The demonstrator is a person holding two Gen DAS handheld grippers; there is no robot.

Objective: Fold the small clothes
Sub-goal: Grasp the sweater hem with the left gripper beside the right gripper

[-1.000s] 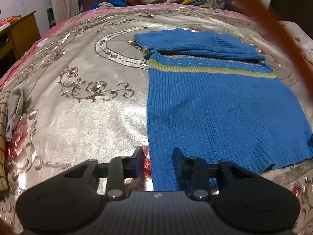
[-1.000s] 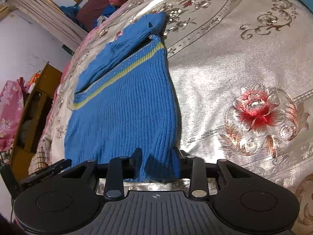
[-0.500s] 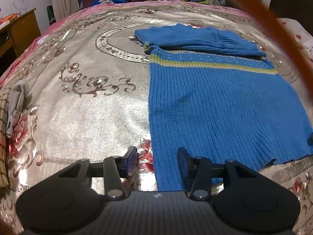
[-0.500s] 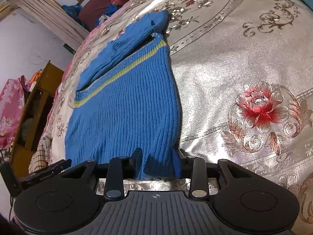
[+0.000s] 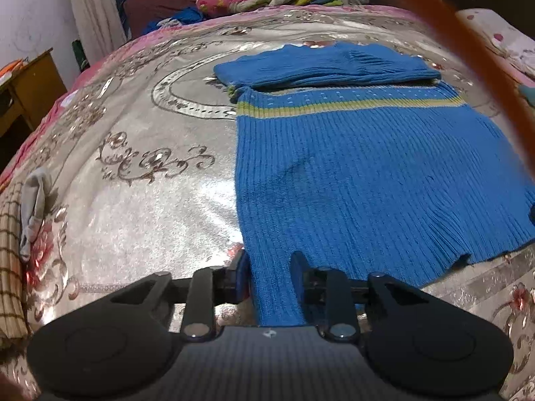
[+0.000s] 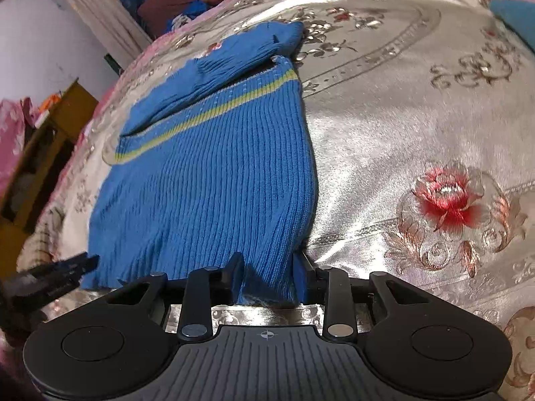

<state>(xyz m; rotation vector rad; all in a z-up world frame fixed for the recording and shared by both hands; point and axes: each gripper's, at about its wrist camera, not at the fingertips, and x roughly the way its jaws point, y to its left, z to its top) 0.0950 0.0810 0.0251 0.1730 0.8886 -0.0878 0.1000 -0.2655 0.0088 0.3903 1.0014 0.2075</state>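
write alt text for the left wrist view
The left gripper, its jaws just closed, pinches the near left hem corner of a blue sweater lying flat on a silver floral bedspread. The sweater's top is folded down above a yellow-green stripe; a grey sock lies at far left.

Blue ribbed sweater, yellow-green stripe, flat on bedspread, sleeves folded

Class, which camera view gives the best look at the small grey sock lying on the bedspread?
The left wrist view: the small grey sock lies in plain sight at the left edge, beside a checked cloth on the silver floral bedspread. The right wrist view shows no sock that can be made out; its left edge is blurred and crowded.
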